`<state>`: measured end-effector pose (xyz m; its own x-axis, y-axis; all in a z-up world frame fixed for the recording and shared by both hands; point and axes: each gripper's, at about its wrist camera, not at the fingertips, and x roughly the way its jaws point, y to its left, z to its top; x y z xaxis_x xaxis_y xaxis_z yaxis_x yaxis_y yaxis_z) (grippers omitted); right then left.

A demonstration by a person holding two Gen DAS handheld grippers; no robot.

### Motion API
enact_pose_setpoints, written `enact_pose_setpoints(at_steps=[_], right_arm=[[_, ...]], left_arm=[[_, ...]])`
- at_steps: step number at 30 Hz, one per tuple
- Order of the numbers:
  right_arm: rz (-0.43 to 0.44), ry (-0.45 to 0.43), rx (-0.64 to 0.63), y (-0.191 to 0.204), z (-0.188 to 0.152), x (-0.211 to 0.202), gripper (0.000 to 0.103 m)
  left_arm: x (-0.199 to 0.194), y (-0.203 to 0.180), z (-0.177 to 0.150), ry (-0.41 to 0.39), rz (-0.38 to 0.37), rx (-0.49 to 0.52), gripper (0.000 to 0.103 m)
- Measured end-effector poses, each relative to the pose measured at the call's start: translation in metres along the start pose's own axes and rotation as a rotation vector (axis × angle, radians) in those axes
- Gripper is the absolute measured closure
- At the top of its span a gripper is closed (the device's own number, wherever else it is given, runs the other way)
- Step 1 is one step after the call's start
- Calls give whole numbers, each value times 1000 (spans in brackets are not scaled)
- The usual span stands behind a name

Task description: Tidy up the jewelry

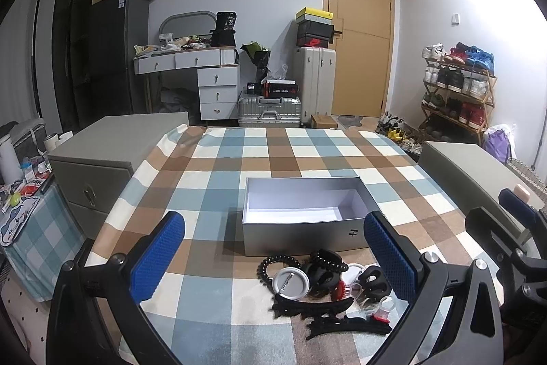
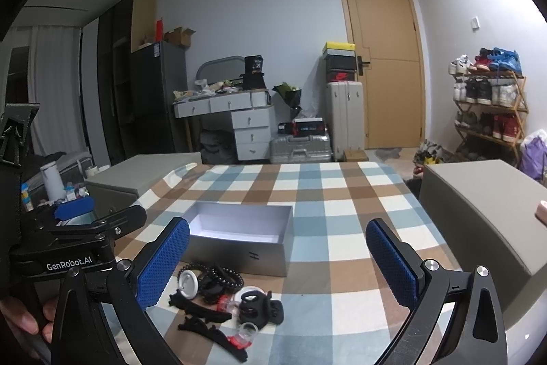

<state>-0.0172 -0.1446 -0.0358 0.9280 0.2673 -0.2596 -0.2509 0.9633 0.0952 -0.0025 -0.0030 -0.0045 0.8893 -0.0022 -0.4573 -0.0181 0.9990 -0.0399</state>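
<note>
While both units hover over the near edge of the counter (image 1: 218,159), nothing's grabbed yet. Left hand-held gripper (image 1: 273,259): jaws spread wide, blue pads (image 1: 157,259) empty. Right hand-held gripper (image 2: 277,262): same, wide open, holding nothing.

Task items = jewelry pile (image 1: 324,283) on the checked cloth, just in front of the grey box (image 1: 301,214), touching or nearly touching its front wall. Pile contents as far as I can tell:
- black bead bracelet (image 1: 273,262), a second one overlapping it
- round silver pin badge (image 1: 290,284), back side up
- black claw clips (image 1: 374,283)
- long black barrette (image 1: 314,307), another below it
- small clear/red bits (image 1: 381,313), prob. rings, too small to confirm

Box is lidless, interior looks empty, open side up, so it's presumably the drop target. Sitting right behind the pile keeps the carry short.

Pile sits between the left fingers, off toward the right pad; in the right wrist view it's low-left, by the left pad (image 2: 164,259). Judgement: either unit can take the first pick, the wide jaw opening suits the bulky clips. Items overlap, so risk = dragging a neighbour along, esp. bracelets snagging on clip teeth. Flat badge will be awkward to pinch off the cloth.

Grey cabinets (image 1: 102,159) flank the counter on both sides, not in the way.
</note>
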Motion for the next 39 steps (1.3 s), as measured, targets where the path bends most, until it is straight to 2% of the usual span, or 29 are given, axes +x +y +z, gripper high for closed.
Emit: enact_pose_setpoints(at_steps=[22,27,34,39], right_arm=[[39,26,-17,1,-4,5,0],[32,90,-29,-1,-14,17,0],[95,233,-29,-6,-44,45,0],[160,330,28,-11,-60,64,0]], left_arm=[[3,3,-2,22,-11,1,1],[10,8,-8,52,-19,4,1],[20,20,-24,105,-22,-11,1],[24,27,-36,150,-24,-25,1]])
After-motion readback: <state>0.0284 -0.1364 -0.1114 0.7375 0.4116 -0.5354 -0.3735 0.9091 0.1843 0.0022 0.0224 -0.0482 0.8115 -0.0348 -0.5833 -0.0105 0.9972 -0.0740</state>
